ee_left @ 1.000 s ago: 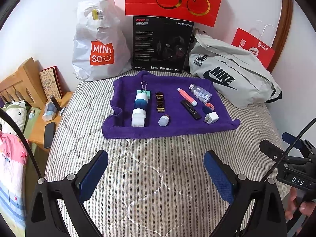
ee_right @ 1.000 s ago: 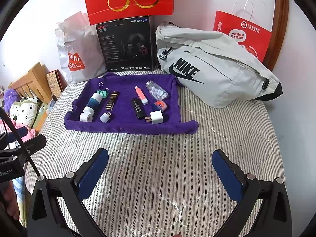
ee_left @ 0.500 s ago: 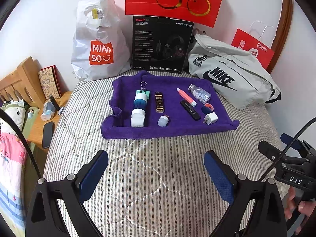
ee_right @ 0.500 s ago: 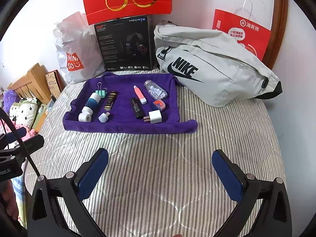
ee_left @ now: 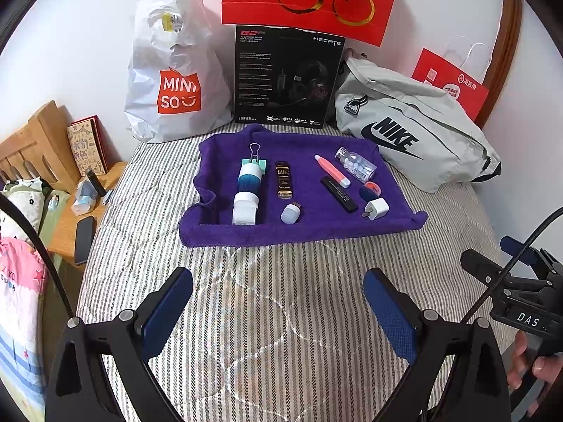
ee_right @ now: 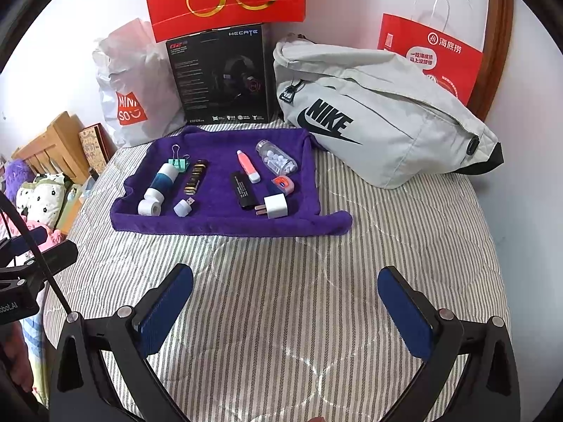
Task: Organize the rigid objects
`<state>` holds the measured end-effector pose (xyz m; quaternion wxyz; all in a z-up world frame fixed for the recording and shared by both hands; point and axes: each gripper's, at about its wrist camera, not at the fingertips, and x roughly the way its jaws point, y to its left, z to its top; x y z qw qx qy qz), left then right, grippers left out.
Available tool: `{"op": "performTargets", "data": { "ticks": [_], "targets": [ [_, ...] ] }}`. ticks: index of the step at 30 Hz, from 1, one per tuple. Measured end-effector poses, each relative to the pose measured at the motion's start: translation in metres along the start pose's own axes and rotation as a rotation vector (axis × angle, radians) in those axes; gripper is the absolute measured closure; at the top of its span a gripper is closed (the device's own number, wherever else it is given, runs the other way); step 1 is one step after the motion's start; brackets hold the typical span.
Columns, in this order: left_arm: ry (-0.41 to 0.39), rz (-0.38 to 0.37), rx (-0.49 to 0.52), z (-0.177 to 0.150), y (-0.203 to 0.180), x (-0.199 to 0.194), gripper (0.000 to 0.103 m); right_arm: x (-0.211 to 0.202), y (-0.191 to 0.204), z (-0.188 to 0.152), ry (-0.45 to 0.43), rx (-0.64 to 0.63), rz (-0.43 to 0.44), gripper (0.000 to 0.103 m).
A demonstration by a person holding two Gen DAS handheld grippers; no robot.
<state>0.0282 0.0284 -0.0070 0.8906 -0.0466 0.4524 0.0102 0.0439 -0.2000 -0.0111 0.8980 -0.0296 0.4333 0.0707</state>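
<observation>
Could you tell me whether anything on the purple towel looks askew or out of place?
Only the towel itself: its left edge is rucked up and its front right corner curls over. The small items lie apart, nothing spilled.

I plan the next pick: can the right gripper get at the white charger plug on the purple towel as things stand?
Probably yes. The right gripper is open and empty, with only bare striped mattress before the purple towel. The white charger plug lies near the front edge, close beside a black stick.
</observation>
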Motion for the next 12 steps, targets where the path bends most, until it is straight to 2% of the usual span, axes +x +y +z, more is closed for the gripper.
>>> {"op": "performTargets", "data": {
  "ticks": [12],
  "targets": [
    [-0.009, 0.0, 0.019, 0.0012, 0.0029, 0.0038, 0.005, 0.0016, 0.0024, -0.0016, 0.009, 0.0, 0.01, 0.0]
  ]
}}
